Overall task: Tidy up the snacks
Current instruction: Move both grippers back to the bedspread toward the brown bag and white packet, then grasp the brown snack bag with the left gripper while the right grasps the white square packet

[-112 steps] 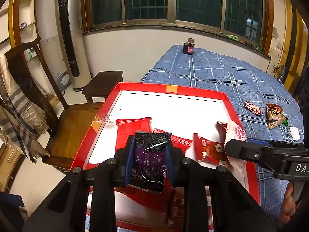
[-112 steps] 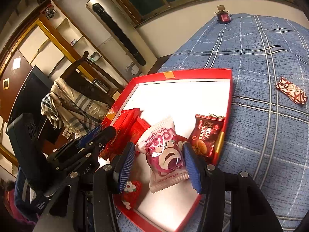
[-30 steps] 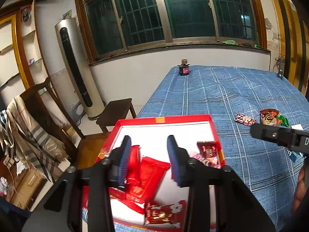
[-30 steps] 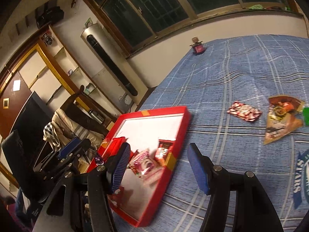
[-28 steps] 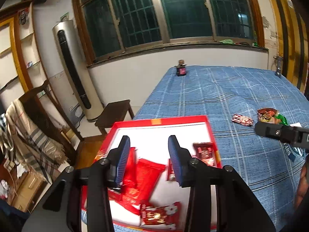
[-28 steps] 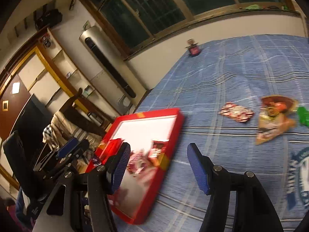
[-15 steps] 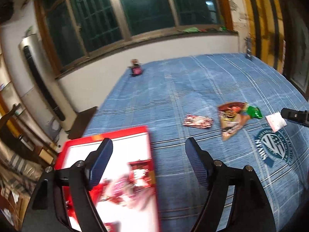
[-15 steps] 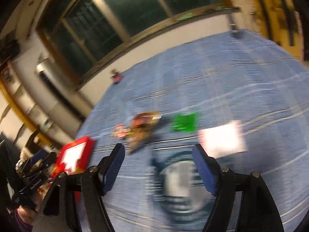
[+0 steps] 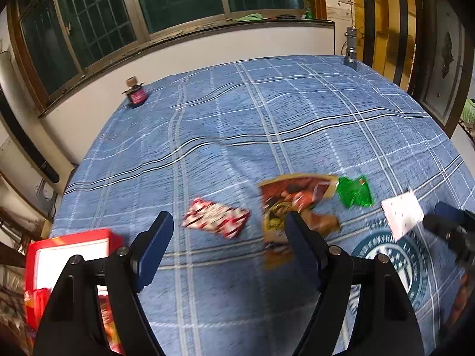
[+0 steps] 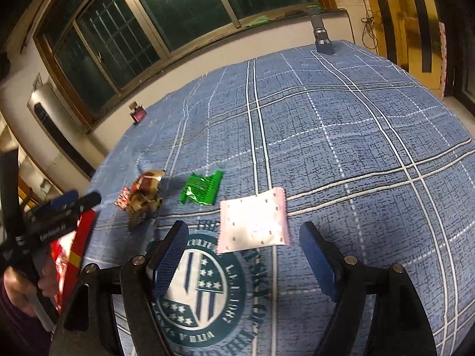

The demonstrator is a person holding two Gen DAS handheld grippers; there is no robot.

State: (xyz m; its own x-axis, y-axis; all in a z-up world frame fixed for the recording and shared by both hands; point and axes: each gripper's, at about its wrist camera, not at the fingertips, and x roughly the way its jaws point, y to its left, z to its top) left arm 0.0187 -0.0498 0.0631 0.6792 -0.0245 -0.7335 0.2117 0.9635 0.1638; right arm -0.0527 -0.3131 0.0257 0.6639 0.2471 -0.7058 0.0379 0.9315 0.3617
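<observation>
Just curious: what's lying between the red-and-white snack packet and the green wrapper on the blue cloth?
A brown triangular snack packet lies between the red-and-white packet and green wrapper, seen in the left wrist view.

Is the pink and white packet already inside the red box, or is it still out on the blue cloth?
Out. The packet lies flat on the cloth, ahead of the open right gripper, apart from the red box.

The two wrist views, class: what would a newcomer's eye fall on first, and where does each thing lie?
Four loose snack packets on the blue checked bedspread: a red-and-white packet, a brown triangular packet, a green wrapper and a pale pink sachet. The open left claw frames the red-and-white one, the open right claw the sachet. The red tray sits at the bed's left edge.
</observation>
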